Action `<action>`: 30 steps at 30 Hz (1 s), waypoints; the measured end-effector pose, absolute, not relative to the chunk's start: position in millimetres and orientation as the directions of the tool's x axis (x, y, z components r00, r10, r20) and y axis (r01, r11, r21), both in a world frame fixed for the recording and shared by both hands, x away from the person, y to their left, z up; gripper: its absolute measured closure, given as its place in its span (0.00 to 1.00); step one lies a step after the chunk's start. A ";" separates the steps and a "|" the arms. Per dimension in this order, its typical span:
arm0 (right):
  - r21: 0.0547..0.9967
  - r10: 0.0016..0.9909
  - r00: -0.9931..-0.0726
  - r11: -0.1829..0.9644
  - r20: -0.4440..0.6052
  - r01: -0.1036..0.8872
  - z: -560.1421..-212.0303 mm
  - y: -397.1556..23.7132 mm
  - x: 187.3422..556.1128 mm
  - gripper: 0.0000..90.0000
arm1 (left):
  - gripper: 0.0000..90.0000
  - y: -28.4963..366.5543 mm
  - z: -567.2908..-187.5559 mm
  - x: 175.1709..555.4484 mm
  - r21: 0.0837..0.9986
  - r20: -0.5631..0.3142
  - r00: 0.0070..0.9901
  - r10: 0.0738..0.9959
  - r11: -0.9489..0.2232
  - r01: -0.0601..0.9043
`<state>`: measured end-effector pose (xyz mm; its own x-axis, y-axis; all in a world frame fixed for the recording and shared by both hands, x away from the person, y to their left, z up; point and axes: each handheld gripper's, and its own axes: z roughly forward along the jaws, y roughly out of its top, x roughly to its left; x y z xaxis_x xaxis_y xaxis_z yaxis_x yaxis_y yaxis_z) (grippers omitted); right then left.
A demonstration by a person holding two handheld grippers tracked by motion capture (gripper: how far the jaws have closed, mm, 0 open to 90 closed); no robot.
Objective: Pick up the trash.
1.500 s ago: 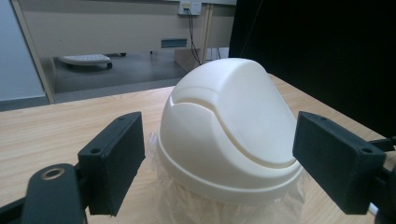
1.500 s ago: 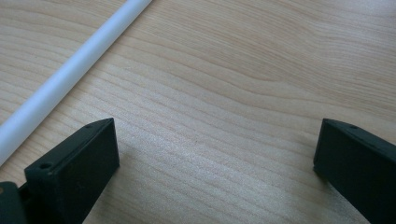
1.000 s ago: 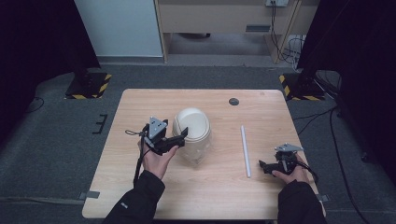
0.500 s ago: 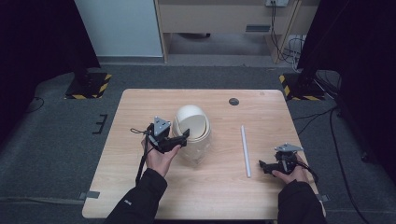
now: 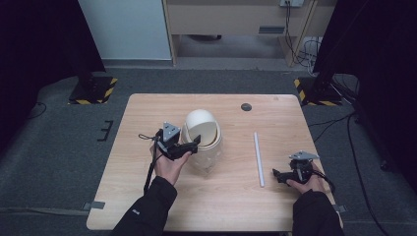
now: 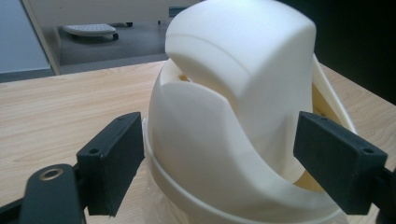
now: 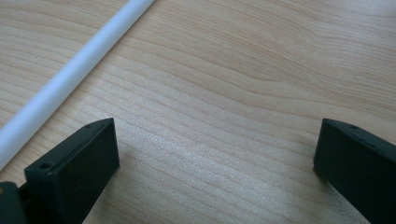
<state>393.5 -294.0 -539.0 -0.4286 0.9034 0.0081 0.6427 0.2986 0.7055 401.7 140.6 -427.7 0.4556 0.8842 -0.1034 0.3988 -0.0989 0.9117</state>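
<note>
Nearest to me, the person's two forearms reach in over the near edge of the counter (image 5: 147,206). Taking the cream domed bin (image 5: 201,137) as the landmark, the right claw (image 5: 276,175) rests low on the wood well off to the bin's right and nearer the person, its jaws spread wide with nothing between them; it looks parked there, out of the way until it is wanted. Between it and the bin lies a thin white rod (image 5: 258,158), flat on the counter and running roughly front to back, touching neither. The left claw (image 5: 194,143) is up against the bin's left flank, jaws wide apart and straddling the rounded lid, one on each side; from its own camera I see gaps on both sides, so it is not yet pinching. I judge it is lined up that way to close on the swing flap or steady the dome. The flap sits tilted, part-open. The bin stands about mid-counter, and beyond it, toward the far edge, a small dark disc (image 5: 246,106) lies alone.
</note>
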 end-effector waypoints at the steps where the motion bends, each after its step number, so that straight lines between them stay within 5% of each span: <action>1: 0.706 0.903 -0.429 0.298 0.008 0.643 -539.0 -294.0 393.5 0.01 | 0.18 140.9 -426.0 401.8 0.914 -0.103 0.461 0.881 -0.099 0.393; 30: 0.706 0.903 -0.429 0.298 0.009 0.643 -539.0 -294.0 393.5 0.01 | 0.21 134.4 -397.4 421.6 0.916 -0.050 0.542 0.839 -0.178 0.360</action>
<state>393.5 -294.0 -539.0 -0.4289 0.9033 0.0087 0.6428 0.2984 0.7055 421.6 134.4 -397.4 0.5416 0.8392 -0.0498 0.3604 -0.1783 0.9156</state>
